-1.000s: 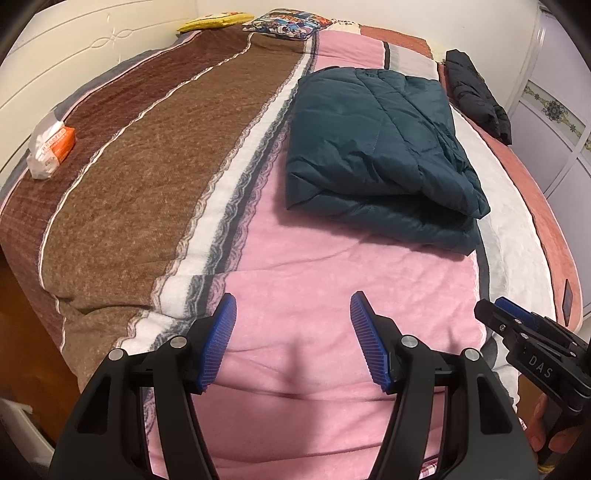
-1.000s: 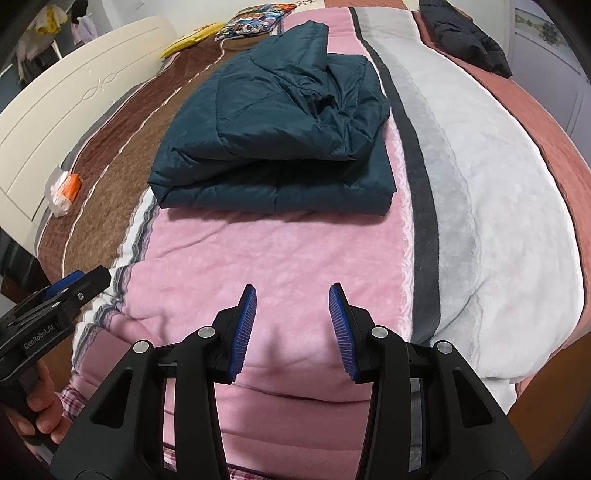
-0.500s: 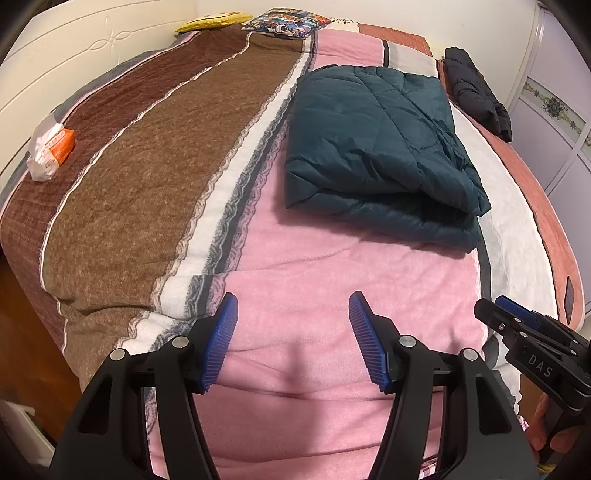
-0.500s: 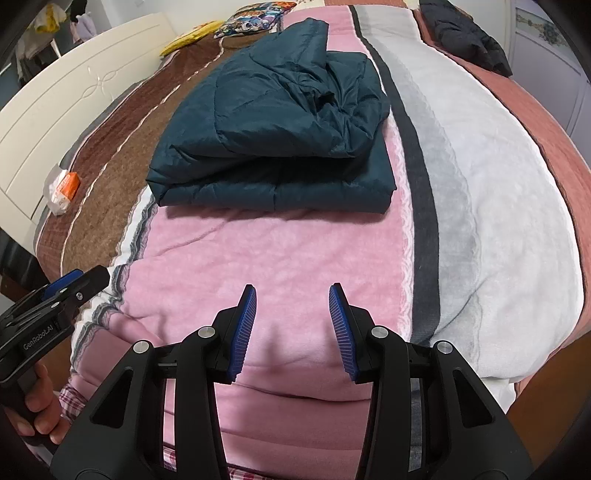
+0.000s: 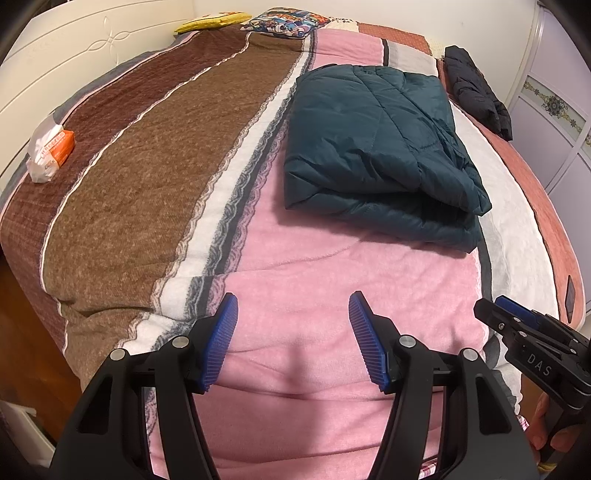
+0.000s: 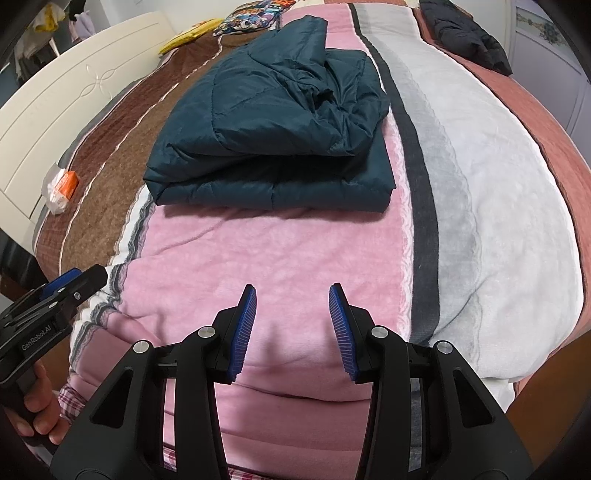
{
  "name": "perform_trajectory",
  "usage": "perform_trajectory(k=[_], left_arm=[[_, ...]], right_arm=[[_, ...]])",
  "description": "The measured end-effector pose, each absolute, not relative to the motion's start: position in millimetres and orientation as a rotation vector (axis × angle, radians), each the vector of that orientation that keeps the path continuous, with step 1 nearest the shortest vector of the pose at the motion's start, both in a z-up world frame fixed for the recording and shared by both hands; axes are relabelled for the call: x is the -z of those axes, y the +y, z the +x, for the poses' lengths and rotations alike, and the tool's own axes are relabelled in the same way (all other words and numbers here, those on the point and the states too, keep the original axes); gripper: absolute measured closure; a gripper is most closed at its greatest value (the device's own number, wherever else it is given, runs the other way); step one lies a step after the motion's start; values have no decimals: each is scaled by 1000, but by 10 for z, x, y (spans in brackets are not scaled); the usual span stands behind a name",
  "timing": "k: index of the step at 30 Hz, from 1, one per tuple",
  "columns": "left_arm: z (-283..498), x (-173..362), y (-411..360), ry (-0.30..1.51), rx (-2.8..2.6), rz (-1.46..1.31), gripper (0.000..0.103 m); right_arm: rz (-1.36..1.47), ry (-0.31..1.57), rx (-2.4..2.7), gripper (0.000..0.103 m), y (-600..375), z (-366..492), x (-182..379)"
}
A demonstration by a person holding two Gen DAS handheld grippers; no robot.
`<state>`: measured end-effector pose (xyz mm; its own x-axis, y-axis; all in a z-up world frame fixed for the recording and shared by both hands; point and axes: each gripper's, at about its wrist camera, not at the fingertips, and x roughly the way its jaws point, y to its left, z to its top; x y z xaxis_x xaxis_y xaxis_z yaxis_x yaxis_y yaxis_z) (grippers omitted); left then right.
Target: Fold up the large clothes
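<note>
A dark teal quilted jacket [image 5: 376, 147] lies folded into a thick rectangle on the pink stripe of the bed; it also shows in the right wrist view [image 6: 273, 125]. My left gripper [image 5: 293, 306] is open and empty, held over the pink blanket near the bed's front edge, well short of the jacket. My right gripper [image 6: 292, 297] is open and empty, also over the pink blanket in front of the jacket. Each gripper shows at the edge of the other's view: the right gripper [image 5: 532, 343] and the left gripper [image 6: 55, 295].
The striped blanket [image 5: 147, 192] covers the bed. A black garment [image 5: 476, 92] lies at the far right. A tissue pack [image 5: 50, 151] lies at the left edge by the white headboard [image 5: 74, 48]. Pillows [image 5: 284, 22] lie at the far end. A wardrobe [image 5: 554, 110] stands at the right.
Both grippers have drawn back slightly from the jacket. Both stay open and empty. The jacket has not moved.
</note>
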<state>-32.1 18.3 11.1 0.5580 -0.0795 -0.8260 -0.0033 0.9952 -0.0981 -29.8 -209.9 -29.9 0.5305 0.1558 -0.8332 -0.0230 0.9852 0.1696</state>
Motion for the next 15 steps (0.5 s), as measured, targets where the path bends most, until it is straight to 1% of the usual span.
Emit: perform_trajectory(k=[15], left_arm=[[-304,-125,209,977,38,-84,43]], right_arm=[[139,1005,-107,62,-2107,-292,298]])
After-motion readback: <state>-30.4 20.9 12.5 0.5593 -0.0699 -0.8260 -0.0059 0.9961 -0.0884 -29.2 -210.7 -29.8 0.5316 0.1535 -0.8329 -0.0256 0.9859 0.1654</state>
